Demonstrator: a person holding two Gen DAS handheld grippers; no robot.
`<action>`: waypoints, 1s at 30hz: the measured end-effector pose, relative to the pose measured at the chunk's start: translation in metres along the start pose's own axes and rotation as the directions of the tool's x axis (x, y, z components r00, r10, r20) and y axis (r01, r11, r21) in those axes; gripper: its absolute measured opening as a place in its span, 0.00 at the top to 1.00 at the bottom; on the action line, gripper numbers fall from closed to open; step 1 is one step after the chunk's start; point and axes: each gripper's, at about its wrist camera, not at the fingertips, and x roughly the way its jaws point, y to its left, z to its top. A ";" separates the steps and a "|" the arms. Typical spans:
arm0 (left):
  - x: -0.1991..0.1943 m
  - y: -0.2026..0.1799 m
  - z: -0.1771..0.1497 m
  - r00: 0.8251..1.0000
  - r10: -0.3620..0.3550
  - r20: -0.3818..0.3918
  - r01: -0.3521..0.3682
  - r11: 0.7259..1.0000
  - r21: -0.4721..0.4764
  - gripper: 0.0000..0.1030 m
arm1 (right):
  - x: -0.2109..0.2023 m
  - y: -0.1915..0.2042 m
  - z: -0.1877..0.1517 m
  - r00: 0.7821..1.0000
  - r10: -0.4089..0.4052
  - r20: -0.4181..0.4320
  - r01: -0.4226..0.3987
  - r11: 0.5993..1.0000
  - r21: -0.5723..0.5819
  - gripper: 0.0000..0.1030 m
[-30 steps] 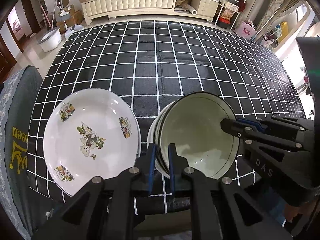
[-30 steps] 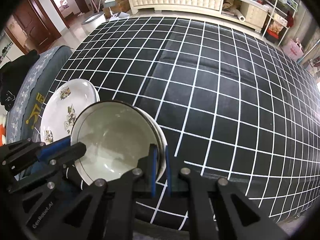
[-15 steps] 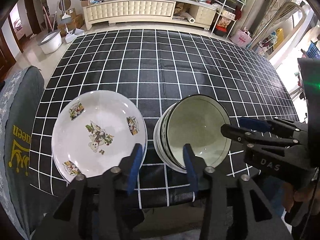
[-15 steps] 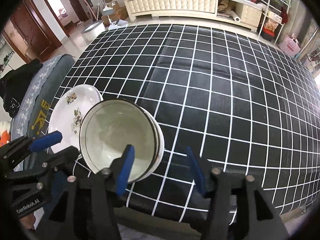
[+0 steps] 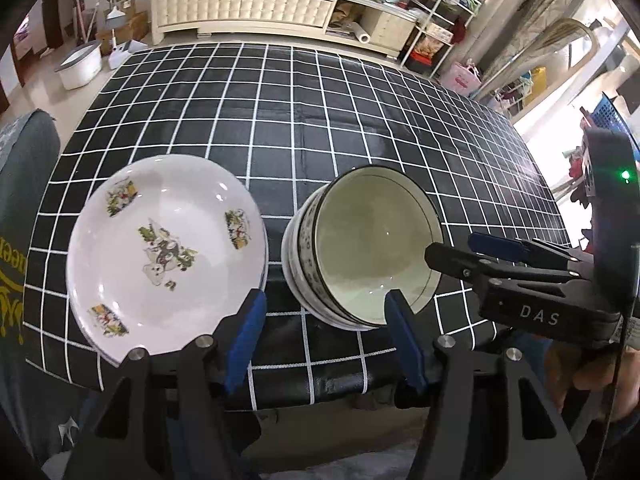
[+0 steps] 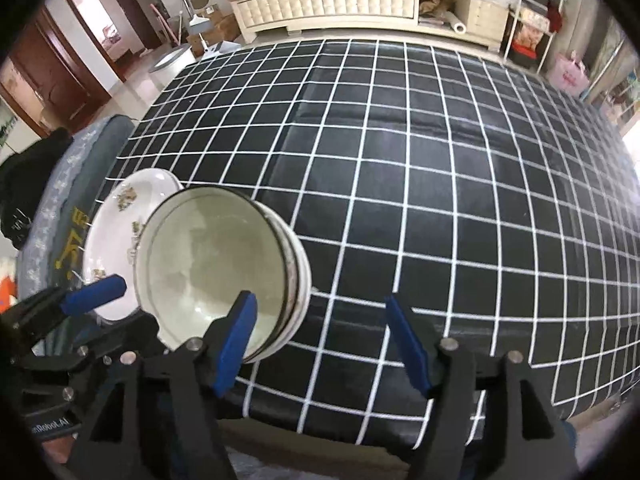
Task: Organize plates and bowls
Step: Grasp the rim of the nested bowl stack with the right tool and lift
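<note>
A stack of white bowls with dark rims [image 5: 372, 248] [image 6: 216, 264] stands near the table's front edge. Just left of it lies a stack of white plates with cartoon prints [image 5: 164, 248] [image 6: 116, 232]. My left gripper [image 5: 324, 304] hovers in front of the gap between plates and bowls. Its jaws are opening and the pads touch nothing. My right gripper [image 6: 320, 304] hangs at the bowls' near right side. Its jaws are opening too, and its left pad [image 6: 236, 336] stands clear of the rim. Each gripper shows in the other's view: the right gripper [image 5: 452, 247] and the left gripper [image 6: 128, 304].
A black tablecloth with a white grid [image 6: 440, 184] covers the table, and its front edge is close below the grippers. A grey chair back with yellow lettering [image 5: 20, 216] stands at the left. A cream cabinet [image 5: 244, 8] and shelves are far behind. A hand [image 5: 576, 372] holds the right gripper.
A second ago both grippers were shut on the near rim of the top bowl. Both have let go, opened wide and drawn back a little. The bowls rest on the table.
</note>
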 end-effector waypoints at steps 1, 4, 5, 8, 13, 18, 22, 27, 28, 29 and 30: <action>0.003 0.000 0.001 1.000 -0.002 0.003 0.002 1.000 0.006 0.42 | 0.001 -0.002 0.000 1.000 0.001 0.000 -0.001 1.000 0.002 0.29; 0.013 0.003 0.005 0.999 -0.034 -0.017 0.035 0.999 0.026 0.42 | 0.006 -0.007 0.001 1.000 0.024 -0.011 -0.023 0.999 0.039 0.26; 0.016 0.004 0.007 0.999 -0.050 -0.023 0.050 0.998 0.032 0.42 | 0.008 -0.009 0.001 0.999 0.031 -0.016 -0.030 0.998 0.053 0.25; 0.025 0.008 0.012 0.996 -0.076 -0.037 0.077 0.996 0.045 0.42 | 0.016 -0.011 0.000 0.998 0.046 -0.036 -0.044 0.996 0.075 0.25; 0.040 0.010 0.018 0.992 -0.104 -0.073 0.110 0.991 0.073 0.42 | 0.030 -0.012 0.000 0.995 0.069 -0.069 -0.061 0.992 0.110 0.25; 0.056 0.009 0.025 0.989 -0.099 -0.108 0.109 0.989 0.095 0.42 | 0.038 -0.017 0.001 0.992 0.082 -0.093 -0.068 0.987 0.147 0.25; 0.066 0.012 0.029 0.985 -0.111 -0.129 0.123 0.989 0.084 0.42 | 0.041 -0.019 0.000 0.991 0.088 -0.101 -0.072 0.986 0.150 0.25; 0.069 0.012 0.031 0.988 -0.100 -0.117 0.112 0.989 0.100 0.42 | 0.045 -0.026 -0.004 0.985 0.126 -0.119 -0.102 0.976 0.190 0.25; 0.069 0.011 0.032 0.988 -0.094 -0.119 0.107 0.988 0.112 0.42 | 0.045 -0.025 -0.004 0.985 0.129 -0.118 -0.105 0.975 0.194 0.25; 0.070 0.009 0.031 0.989 -0.084 -0.120 0.099 0.987 0.128 0.42 | 0.046 -0.025 -0.004 0.984 0.134 -0.118 -0.109 0.974 0.197 0.25; 0.070 0.009 0.032 0.989 -0.081 -0.120 0.097 0.986 0.134 0.42 | 0.045 -0.025 -0.004 0.983 0.138 -0.118 -0.113 0.973 0.200 0.25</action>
